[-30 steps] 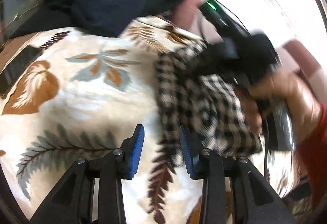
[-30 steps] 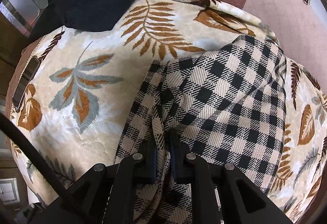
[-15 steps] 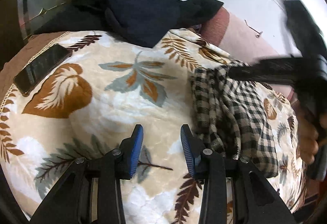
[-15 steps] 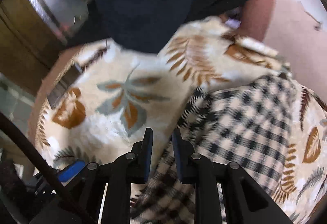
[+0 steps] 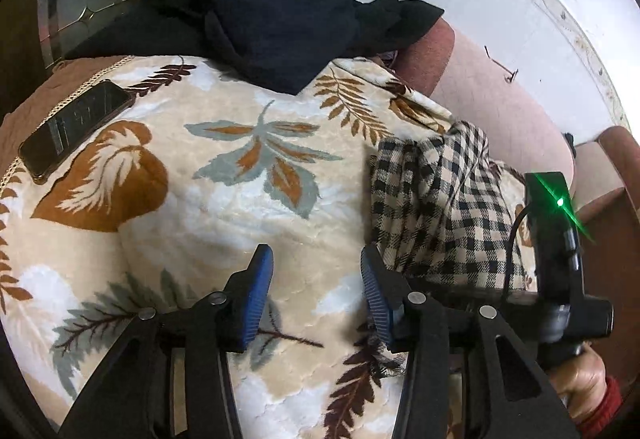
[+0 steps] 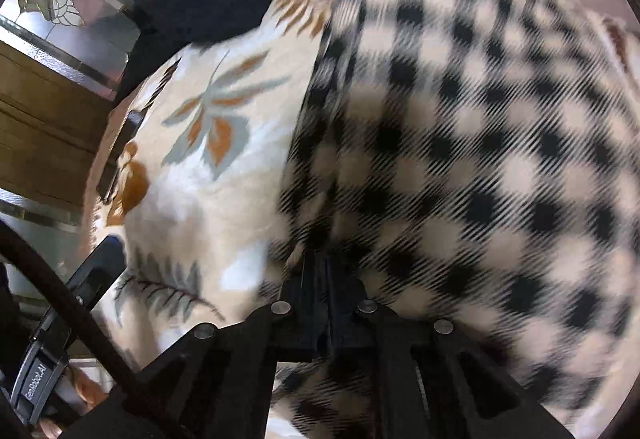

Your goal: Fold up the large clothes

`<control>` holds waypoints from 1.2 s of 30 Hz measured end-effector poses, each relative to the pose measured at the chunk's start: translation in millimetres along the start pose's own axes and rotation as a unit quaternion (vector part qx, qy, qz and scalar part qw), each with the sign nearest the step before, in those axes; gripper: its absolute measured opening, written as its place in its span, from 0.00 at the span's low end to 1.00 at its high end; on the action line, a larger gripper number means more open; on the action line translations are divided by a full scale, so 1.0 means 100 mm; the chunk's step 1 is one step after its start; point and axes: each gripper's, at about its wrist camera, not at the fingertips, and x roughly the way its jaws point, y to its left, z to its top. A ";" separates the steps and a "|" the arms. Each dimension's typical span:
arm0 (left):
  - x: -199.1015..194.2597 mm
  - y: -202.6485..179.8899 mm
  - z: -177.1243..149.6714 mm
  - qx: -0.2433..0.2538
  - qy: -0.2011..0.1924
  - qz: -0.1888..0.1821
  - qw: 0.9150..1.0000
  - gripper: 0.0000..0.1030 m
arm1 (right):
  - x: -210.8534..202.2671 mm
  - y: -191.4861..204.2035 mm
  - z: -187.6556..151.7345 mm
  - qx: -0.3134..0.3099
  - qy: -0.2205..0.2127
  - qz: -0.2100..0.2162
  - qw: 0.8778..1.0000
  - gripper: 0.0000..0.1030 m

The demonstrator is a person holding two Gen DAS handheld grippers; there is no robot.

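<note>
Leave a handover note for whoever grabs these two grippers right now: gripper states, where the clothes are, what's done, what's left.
Left gripper: open, empty, hovering over the leaf-print blanket.
Right gripper: shut on the checkered garment, gripping a bunched fold at its near edge; that view is motion-blurred.
The checkered garment lies crumpled on the blanket's right side. A dark garment pile sits at the far end, a phone at the left edge.
Done: one edge grasped. Left: spread, fold, then the dark pile.
</note>
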 end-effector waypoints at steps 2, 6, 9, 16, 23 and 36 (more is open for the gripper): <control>0.04 -0.04 -0.02 0.007 0.004 0.000 1.000 0.44 | -0.06 0.02 -0.02 -0.012 -0.002 0.006 1.000 0.05; 0.12 -0.10 -0.08 0.016 0.011 -0.005 1.000 0.47 | -0.53 -0.08 0.04 -0.021 -0.066 0.004 0.998 0.05; 0.24 -0.21 -0.12 0.029 0.025 -0.022 0.999 0.50 | -0.90 -0.14 0.21 -0.022 -0.123 -0.032 0.992 0.05; 0.66 -0.44 -0.32 0.073 0.115 -0.004 0.991 0.04 | -0.44 -0.29 0.84 0.016 -0.092 -0.083 0.992 0.05; 0.67 -0.38 -0.36 0.060 0.129 0.009 0.990 0.03 | -0.02 -0.14 0.79 0.012 -0.040 -0.004 0.999 0.07; 0.29 -0.37 -0.22 0.061 0.063 0.026 0.996 0.22 | -1.28 -0.74 -0.34 0.064 -0.188 0.058 0.978 0.07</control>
